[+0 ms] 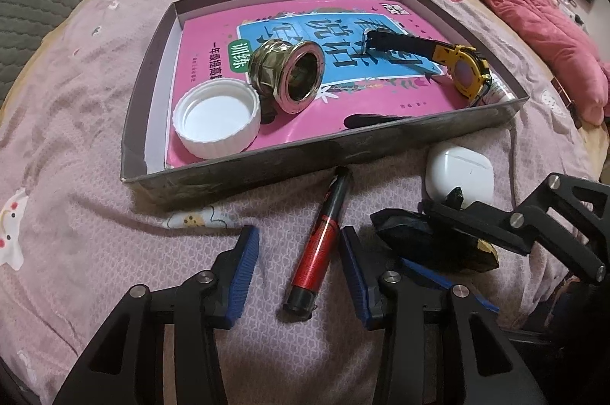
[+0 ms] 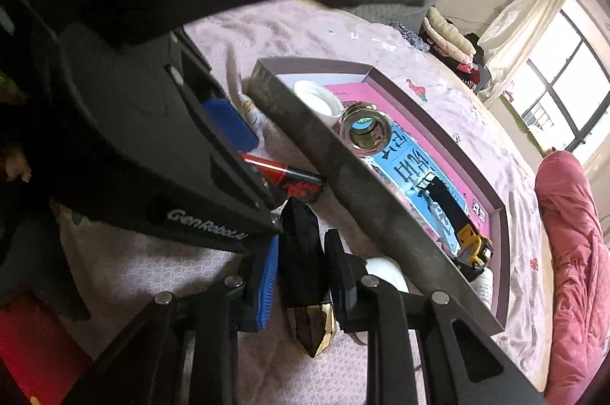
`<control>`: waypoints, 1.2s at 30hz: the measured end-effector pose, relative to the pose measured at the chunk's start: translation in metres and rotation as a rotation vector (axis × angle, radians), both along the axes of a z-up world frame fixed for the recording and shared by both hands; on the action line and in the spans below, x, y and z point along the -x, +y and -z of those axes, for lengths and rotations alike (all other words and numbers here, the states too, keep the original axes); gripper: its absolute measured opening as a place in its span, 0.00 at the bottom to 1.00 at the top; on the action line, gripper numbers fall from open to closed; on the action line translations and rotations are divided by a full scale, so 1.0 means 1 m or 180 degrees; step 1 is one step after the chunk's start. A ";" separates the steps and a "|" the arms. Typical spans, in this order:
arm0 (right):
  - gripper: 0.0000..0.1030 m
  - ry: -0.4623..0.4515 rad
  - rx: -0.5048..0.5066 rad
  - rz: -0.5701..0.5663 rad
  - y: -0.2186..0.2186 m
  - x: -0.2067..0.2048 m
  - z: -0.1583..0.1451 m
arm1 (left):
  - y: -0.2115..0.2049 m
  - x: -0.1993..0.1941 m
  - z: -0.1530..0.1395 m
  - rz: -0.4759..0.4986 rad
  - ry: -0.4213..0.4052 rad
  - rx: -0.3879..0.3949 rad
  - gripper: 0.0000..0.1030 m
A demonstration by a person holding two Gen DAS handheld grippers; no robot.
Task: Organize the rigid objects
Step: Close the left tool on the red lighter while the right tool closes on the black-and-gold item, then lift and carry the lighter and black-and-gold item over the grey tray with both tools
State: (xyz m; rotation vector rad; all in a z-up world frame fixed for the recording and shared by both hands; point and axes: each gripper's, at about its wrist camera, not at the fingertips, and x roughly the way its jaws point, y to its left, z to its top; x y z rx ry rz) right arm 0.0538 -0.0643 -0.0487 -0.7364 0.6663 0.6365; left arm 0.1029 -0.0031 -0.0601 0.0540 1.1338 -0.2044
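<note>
With my right claw (image 2: 301,275) pinching the black-gold faceted piece (image 2: 305,264) and my left claw (image 1: 299,271) spread astride the red marker (image 1: 322,241), I'd lift straight before swinging over the tray wall (image 1: 305,153).

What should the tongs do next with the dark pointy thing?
Probably lift it. The right tongs already squeeze the black faceted crystal with a gold tip on the pink bedspread, just outside the shallow grey cardboard tray, so raising it clears the tray's wall.

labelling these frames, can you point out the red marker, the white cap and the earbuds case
red marker (image 1: 320,245), left wrist view, on the red middle of its barrel
white cap (image 1: 215,119), left wrist view, on its inner white floor
earbuds case (image 1: 459,168), left wrist view, on its top lid
</note>
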 end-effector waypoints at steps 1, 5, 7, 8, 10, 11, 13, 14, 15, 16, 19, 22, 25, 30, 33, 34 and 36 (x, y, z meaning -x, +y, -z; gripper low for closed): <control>0.24 0.0030 -0.0045 0.0014 -0.002 -0.001 -0.003 | -0.001 0.000 0.000 0.0009 -0.0002 0.0005 0.39; 0.24 0.0157 -0.0263 0.0098 -0.011 -0.008 -0.012 | -0.005 0.000 0.000 0.0033 -0.0005 0.0001 0.31; 0.24 0.0256 -0.0393 0.0137 -0.017 -0.014 -0.016 | -0.007 0.001 -0.001 0.0067 0.0002 0.0077 0.20; 0.24 0.0304 -0.0462 0.0155 -0.019 -0.016 -0.019 | -0.008 0.001 -0.002 0.0087 0.0001 0.0146 0.15; 0.24 0.0372 -0.0614 0.0211 -0.026 -0.020 -0.026 | -0.008 0.001 -0.001 0.0109 0.0014 0.0200 0.13; 0.24 0.0405 -0.0696 0.0253 -0.030 -0.024 -0.030 | -0.008 0.001 -0.001 0.0111 0.0024 0.0202 0.13; 0.24 0.0470 -0.0822 0.0333 -0.037 -0.030 -0.035 | -0.008 0.000 0.001 0.0111 0.0040 0.0219 0.13; 0.24 0.0496 -0.0857 0.0364 -0.040 -0.033 -0.036 | -0.008 0.000 0.001 0.0103 0.0047 0.0231 0.13; 0.24 0.0529 -0.0905 0.0410 -0.043 -0.036 -0.037 | -0.008 0.000 0.000 0.0100 0.0050 0.0248 0.13; 0.24 0.0557 -0.0949 0.0449 -0.046 -0.038 -0.038 | -0.008 0.000 0.000 0.0097 0.0056 0.0275 0.12; 0.24 0.0607 -0.1035 0.0516 -0.053 -0.047 -0.041 | -0.007 -0.001 0.000 0.0068 0.0075 0.0337 0.12; 0.24 0.0694 -0.1156 0.0580 -0.060 -0.049 -0.044 | -0.009 0.001 -0.002 0.0073 0.0042 0.0339 0.10; 0.24 0.0805 -0.1333 0.0667 -0.065 -0.048 -0.047 | -0.009 0.003 -0.006 0.0048 0.0015 0.0357 0.10; 0.24 0.0955 -0.1663 0.0832 -0.075 -0.046 -0.054 | -0.003 0.006 -0.011 -0.0016 -0.0018 0.0459 0.10; 0.24 0.0997 -0.1770 0.0908 -0.082 -0.045 -0.058 | 0.000 0.008 -0.016 -0.0031 -0.0059 0.0468 0.10; 0.24 0.1013 -0.1807 0.0935 -0.085 -0.045 -0.059 | 0.000 0.009 -0.017 -0.0033 -0.0068 0.0470 0.10; 0.24 0.1018 -0.1858 0.0969 -0.088 -0.046 -0.061 | 0.001 0.010 -0.020 -0.0044 -0.0085 0.0474 0.10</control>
